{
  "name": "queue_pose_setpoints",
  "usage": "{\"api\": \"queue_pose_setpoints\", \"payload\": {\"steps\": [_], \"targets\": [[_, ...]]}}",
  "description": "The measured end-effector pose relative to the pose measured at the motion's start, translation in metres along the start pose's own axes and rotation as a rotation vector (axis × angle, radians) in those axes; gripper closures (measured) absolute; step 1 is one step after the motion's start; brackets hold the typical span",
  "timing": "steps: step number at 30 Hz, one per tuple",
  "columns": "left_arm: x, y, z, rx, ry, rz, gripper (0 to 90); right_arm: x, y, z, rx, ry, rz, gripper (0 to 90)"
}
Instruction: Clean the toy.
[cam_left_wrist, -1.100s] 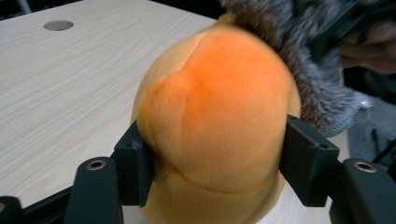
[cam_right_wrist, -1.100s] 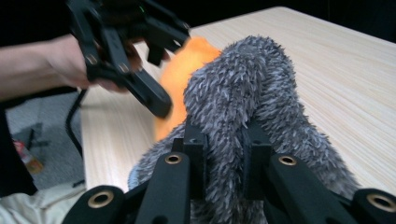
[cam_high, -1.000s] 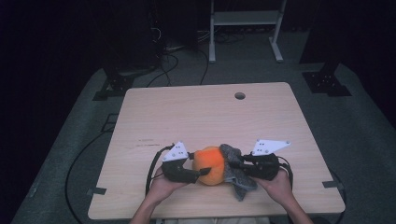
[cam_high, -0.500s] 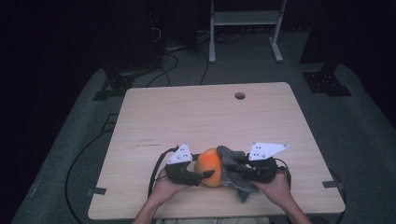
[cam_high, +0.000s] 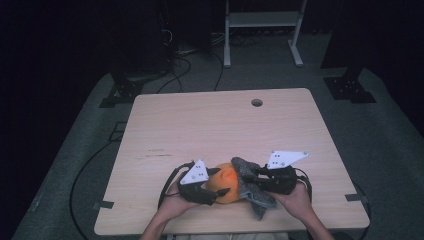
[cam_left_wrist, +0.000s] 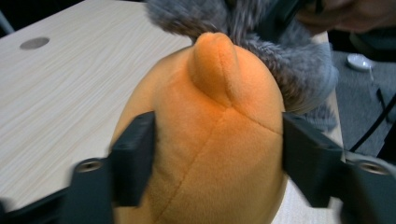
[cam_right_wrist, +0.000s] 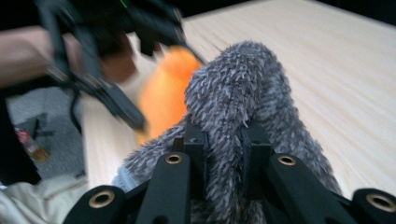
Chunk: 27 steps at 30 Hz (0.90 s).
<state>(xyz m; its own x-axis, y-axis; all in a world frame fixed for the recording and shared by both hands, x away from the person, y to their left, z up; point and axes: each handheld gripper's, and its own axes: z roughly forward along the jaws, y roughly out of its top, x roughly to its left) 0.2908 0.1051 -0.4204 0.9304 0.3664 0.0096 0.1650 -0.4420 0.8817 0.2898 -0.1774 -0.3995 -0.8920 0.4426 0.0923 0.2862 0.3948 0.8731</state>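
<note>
From the high view, I have the orange plush (cam_high: 226, 182) at the near edge of the table (cam_high: 210, 130), slightly right of centre, with the grey furry cloth (cam_high: 250, 187) draped against its right side. My left gripper (cam_high: 212, 192) sits on the plush from the left; my right gripper (cam_high: 255, 179) bites the cloth from the right.

In the left gripper view, the jaws stand either side of the plush (cam_left_wrist: 205, 140), and they have just been opening. The pads look to be at its flanks, barely pressing if at all. I'd want them squeezing the fat middle again before any pull, or the toy will slide.

In the right gripper view, the jaws are pressed tight on a fold of the cloth (cam_right_wrist: 233, 116). I judge a slow, level pull away from the plush (cam_right_wrist: 166, 93) is best.
</note>
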Motion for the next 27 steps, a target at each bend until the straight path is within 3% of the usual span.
{"api": "queue_pose_setpoints", "payload": {"steps": [1, 2, 4, 5, 6, 7, 9, 10, 11, 13, 15, 17, 18, 19, 20, 21, 22, 25, 26, 27], "targets": [[0.001, 0.0, 0.001, 0.012, 0.005, -0.017, 19.1, -0.003, -0.003, 0.0, 0.008, -0.005, 0.019, 76.0], [0.005, -0.002, 0.007, 0.053, -0.014, -0.059, 10.4, 0.0, 0.001, -0.001, -0.005, 0.025, 0.023, 76.0], [0.003, -0.004, 0.007, 0.036, -0.012, -0.046, 13.6, 0.005, 0.004, -0.001, -0.014, 0.042, 0.0, 75.9], [0.002, -0.004, 0.006, 0.028, -0.003, -0.022, 22.1, 0.011, 0.008, 0.001, -0.025, 0.057, -0.029, 75.9], [0.002, -0.004, 0.001, 0.005, 0.032, -0.01, 36.0, 0.016, 0.012, 0.003, -0.03, 0.061, -0.057, 75.7], [0.002, -0.004, 0.001, 0.005, 0.032, -0.01, 38.9, 0.016, 0.012, 0.003, -0.03, 0.061, -0.057, 75.7], [0.008, -0.005, -0.004, -0.033, 0.07, -0.057, 39.8, 0.011, 0.01, 0.003, -0.025, 0.032, -0.04, 75.8], [0.012, -0.006, -0.006, -0.045, 0.099, -0.088, 38.5, -0.001, 0.001, 0.007, 0.033, -0.023, -0.006, 75.8], [0.015, -0.008, -0.007, -0.043, 0.107, -0.113, 38.5, -0.001, 0.001, 0.007, 0.033, -0.023, -0.006, 75.8], [0.019, -0.011, -0.007, -0.05, 0.079, -0.152, 34.6, -0.005, -0.005, 0.011, 0.035, 0.017, 0.041, 75.8], [0.017, -0.011, -0.006, -0.03, 0.043, -0.149, 25.3, 0.006, 0.006, 0.013, -0.012, 0.043, -0.006, 75.7], [0.017, -0.01, -0.005, -0.022, 0.047, -0.152, 17.7, 0.007, 0.009, 0.017, -0.004, 0.038, -0.019, 75.6], [0.016, -0.01, -0.004, -0.002, 0.06, -0.135, 18.3, 0.006, 0.008, 0.02, 0.003, 0.032, -0.021, 75.7], [0.016, -0.01, -0.004, -0.002, 0.06, -0.135, 24.2, 0.006, 0.008, 0.02, 0.003, 0.032, -0.021, 75.7], [0.014, -0.011, -0.007, -0.001, 0.081, -0.097, 31.7, 0.003, 0.001, 0.024, 0.025, 0.024, -0.012, 75.8], [0.014, -0.011, -0.007, -0.001, 0.081, -0.097, 35.2, 0.003, 0.001, 0.024, 0.025, 0.024, -0.012, 75.8], [0.015, -0.012, -0.007, -0.006, 0.078, -0.106, 37.3, -0.004, -0.004, 0.022, 0.047, 0.006, 0.011, 75.8], [0.017, -0.013, -0.007, -0.03, 0.049, -0.13, 40.5, -0.005, -0.004, 0.019, 0.047, 0.0, 0.019, 75.7], [0.018, -0.014, -0.008, -0.049, 0.029, -0.146, 42.2, -0.003, -0.001, 0.017, 0.033, 0.0, 0.019, 75.7], [0.017, -0.013, -0.008, -0.088, 0.005, -0.158, 43.5, 0.005, 0.007, 0.012, -0.022, 0.023, -0.008, 75.7]]}}
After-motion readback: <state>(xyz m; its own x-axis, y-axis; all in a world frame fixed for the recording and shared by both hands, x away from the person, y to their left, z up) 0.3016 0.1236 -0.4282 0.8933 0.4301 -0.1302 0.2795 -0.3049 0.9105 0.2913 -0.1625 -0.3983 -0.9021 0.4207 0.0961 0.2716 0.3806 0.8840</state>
